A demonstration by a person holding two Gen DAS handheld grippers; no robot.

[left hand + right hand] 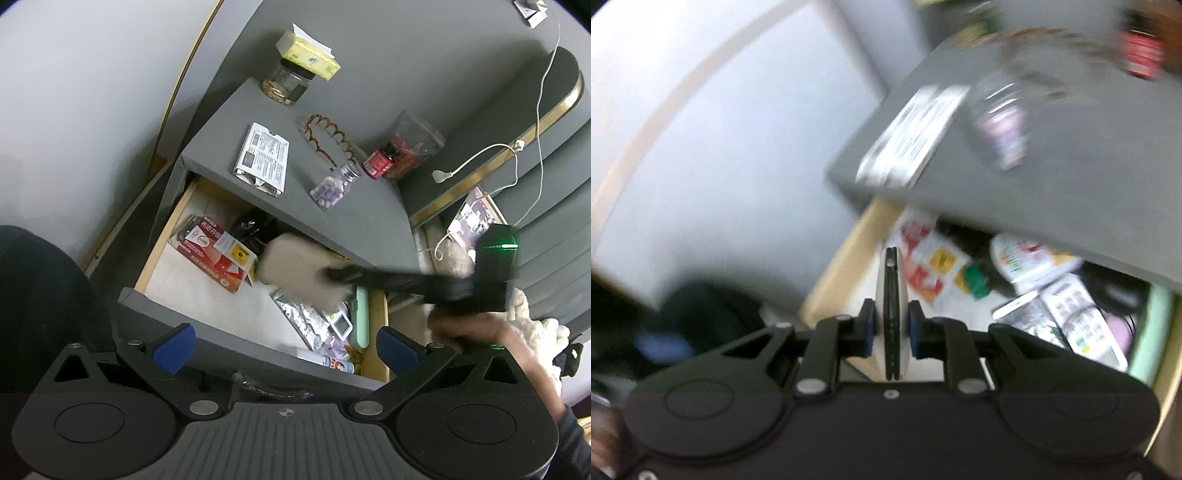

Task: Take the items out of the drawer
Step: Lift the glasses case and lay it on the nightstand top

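Observation:
The drawer (167, 236) of a grey nightstand stands pulled out, with a red box (212, 253), foil packets (303, 317) and a pale green case (362, 317) inside. Above it, in the left wrist view, my right gripper (334, 275) is shut on a flat beige case (291, 266), motion-blurred. In the right wrist view that beige case (892, 295) is seen edge-on with a dark seam, clamped in the right gripper (892, 332). My left gripper (286, 347) hangs open over the drawer's grey front panel and holds nothing.
On the nightstand top (365, 206) lie a leaflet (264, 158), a brown hair claw (327, 138), a clear pill bottle (334, 184), a red bottle (382, 160), a jar (286, 85) and a tissue pack (310, 55). A white cable (480, 155) hangs at right.

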